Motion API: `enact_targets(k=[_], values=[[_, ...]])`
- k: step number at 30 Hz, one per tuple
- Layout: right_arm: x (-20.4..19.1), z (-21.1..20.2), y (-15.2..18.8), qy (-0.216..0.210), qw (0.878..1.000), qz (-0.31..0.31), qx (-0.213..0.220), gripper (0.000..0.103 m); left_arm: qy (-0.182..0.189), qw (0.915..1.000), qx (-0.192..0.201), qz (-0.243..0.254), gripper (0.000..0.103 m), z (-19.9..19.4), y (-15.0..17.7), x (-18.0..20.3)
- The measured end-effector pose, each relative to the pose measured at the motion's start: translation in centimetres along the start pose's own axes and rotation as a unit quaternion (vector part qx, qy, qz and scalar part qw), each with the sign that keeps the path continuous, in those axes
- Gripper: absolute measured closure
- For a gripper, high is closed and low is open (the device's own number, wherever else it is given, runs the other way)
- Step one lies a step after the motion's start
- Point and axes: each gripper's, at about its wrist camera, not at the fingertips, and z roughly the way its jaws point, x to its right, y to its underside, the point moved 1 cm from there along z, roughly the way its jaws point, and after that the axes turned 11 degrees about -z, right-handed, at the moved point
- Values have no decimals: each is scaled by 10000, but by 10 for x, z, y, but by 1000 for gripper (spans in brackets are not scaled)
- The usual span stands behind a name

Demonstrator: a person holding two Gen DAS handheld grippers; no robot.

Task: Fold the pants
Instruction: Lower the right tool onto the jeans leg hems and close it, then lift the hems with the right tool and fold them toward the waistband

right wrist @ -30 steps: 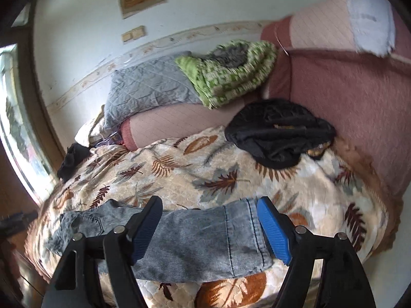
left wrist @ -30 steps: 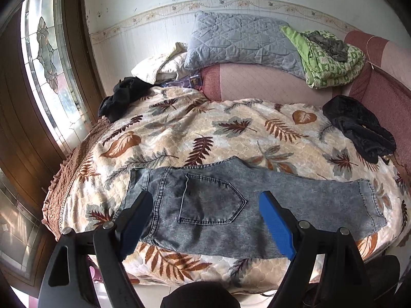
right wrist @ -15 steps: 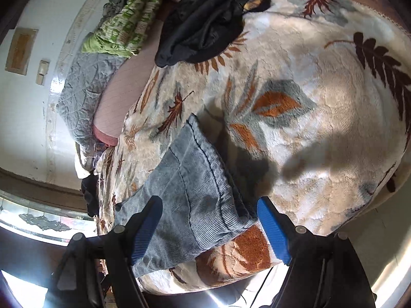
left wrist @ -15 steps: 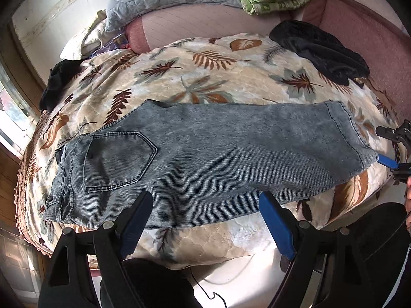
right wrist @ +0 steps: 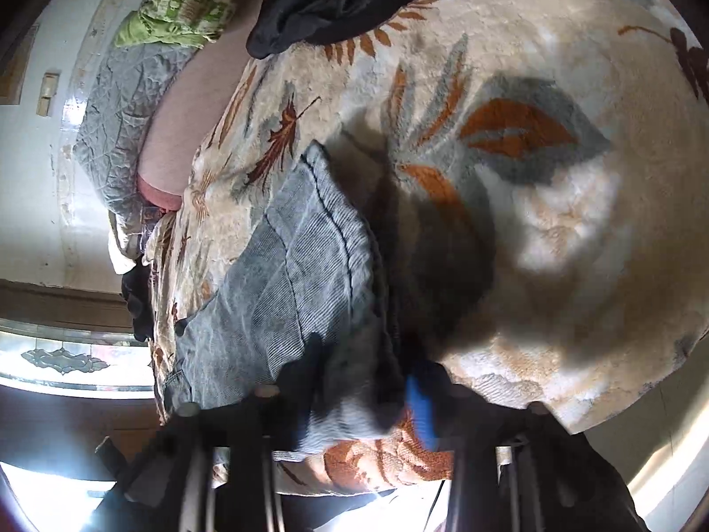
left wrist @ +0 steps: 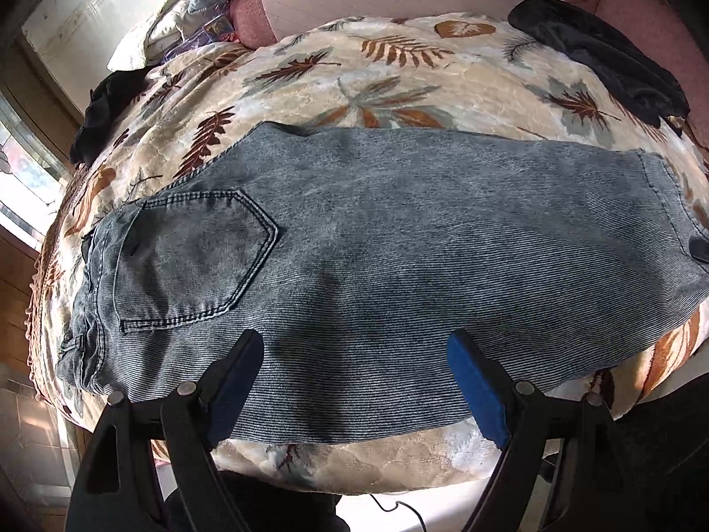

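Grey-blue denim pants (left wrist: 399, 239) lie folded lengthwise on the leaf-print blanket (left wrist: 381, 75), waistband at the left, leg hem at the right. My left gripper (left wrist: 354, 381) is open just above the pants' near edge at mid-length, with nothing in it. My right gripper (right wrist: 359, 394) is blurred; its jaws have closed in on the hem corner of the pants (right wrist: 310, 275), with denim between them. One dark finger tip of the right gripper (left wrist: 700, 249) shows at the hem in the left wrist view.
A black garment (left wrist: 611, 57) lies at the blanket's far right and another dark one (left wrist: 106, 106) at the far left. A grey pillow (right wrist: 119, 106) and green bedding (right wrist: 186, 4) lie at the pink headboard (left wrist: 376, 4). A window is at the left.
Both grippers dropped from a raised view down to the bed. The left came close over the pants' near edge. The right reached the hem and its jaws narrowed onto the denim.
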Motion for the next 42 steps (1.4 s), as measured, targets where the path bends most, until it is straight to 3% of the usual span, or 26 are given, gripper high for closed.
enact_targets(k=[5,11,17,21,23,24,26,27,29,35,37,40,42], values=[[-31,-14,3,116,9981,-443,407,77,101,9998,-21,-178,18,-2,0,-14],[-121,-20,4,121,9876,-1460,558,77,269,9968,294,-690,18,-29,-14,-48],[-214,30,23,-162,9733,-2287,71,77,305,9911,588,-1158,18,-52,-18,-94],[-256,81,48,-244,9634,-2634,-440,77,328,9864,669,-1462,18,-60,-13,-125],[-271,107,62,-296,9588,-2743,-684,72,282,9841,699,-1608,18,-62,-9,-139],[-274,118,68,-317,9582,-2727,-806,69,270,9831,709,-1667,18,-63,-7,-146],[-279,139,79,-662,9544,-2666,-1174,53,246,9817,694,-1757,18,-62,-4,-156],[-280,146,83,-930,9529,-2565,-1326,51,222,9812,683,-1791,18,-61,-2,-160],[-277,145,86,-1038,9548,-2480,-1266,47,179,9810,683,-1809,18,-60,-1,-165],[-247,105,59,-946,9648,-2438,-294,47,243,9827,724,-1689,18,-58,-6,-150],[-236,97,47,-799,9674,-2399,-163,50,321,9848,699,-1557,18,-55,-7,-135],[-228,97,30,-450,9664,-2530,13,62,271,9890,706,-1268,18,-48,-11,-107],[-219,101,19,-198,9666,-2555,83,62,197,9918,647,-1087,18,-40,-14,-89]])
